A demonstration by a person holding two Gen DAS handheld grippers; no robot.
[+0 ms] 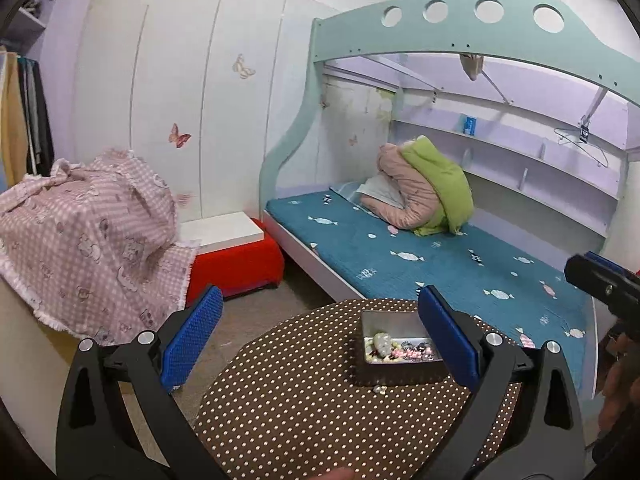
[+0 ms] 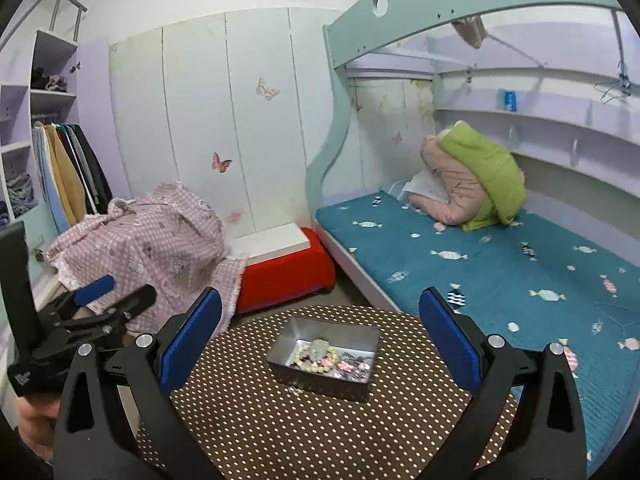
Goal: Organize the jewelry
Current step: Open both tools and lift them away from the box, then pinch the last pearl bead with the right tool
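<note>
Both units raised above the desk (image 2: 280, 432), which is covered in brown polka-dot cloth. Left hand-held gripper (image 1: 320, 332): blue pads spread wide, nothing between them. Right hand-held gripper (image 2: 320, 332): likewise wide, nothing held. Metal tin (image 2: 325, 358) sits on the desk, lid off, containing the jewelry (image 2: 320, 356): a pale bead bracelet plus pink and dark pieces. One small loose piece (image 1: 379, 390) lies on the cloth just beside the tin's near wall. Bed (image 1: 440, 264) behind.
</note>
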